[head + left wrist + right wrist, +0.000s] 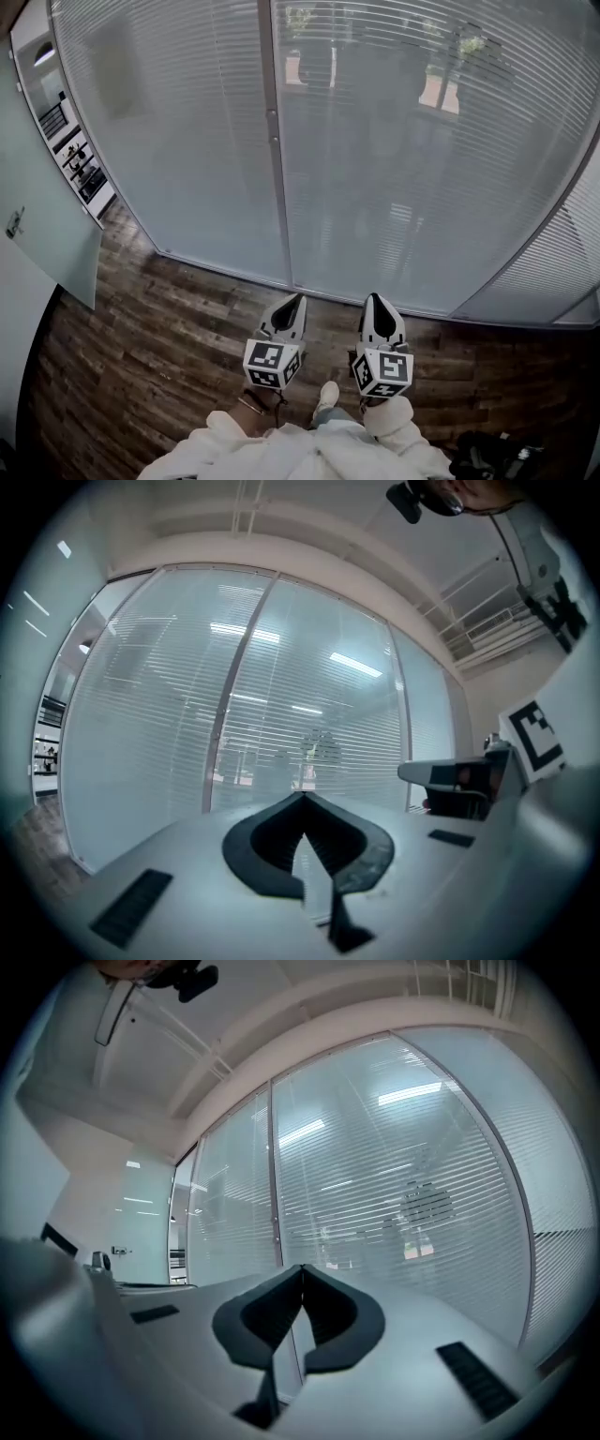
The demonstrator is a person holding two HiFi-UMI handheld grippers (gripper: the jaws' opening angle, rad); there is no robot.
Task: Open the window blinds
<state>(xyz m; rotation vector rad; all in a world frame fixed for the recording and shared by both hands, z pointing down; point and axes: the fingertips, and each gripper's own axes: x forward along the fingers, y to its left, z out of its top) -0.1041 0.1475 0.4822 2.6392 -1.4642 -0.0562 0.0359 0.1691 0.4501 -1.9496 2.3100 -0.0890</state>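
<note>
Slats of the pale grey horizontal window blinds [394,159] run crosswise ahead of left claw [298,302] and right claw [373,300], both pinched shut, empty, equally distant.

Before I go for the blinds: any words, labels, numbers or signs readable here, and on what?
No readable text anywhere.
Left cube on the left gripper: square marker pattern only.
Right cube on the right gripper: square marker pattern only.
Blinds: no print.
</note>
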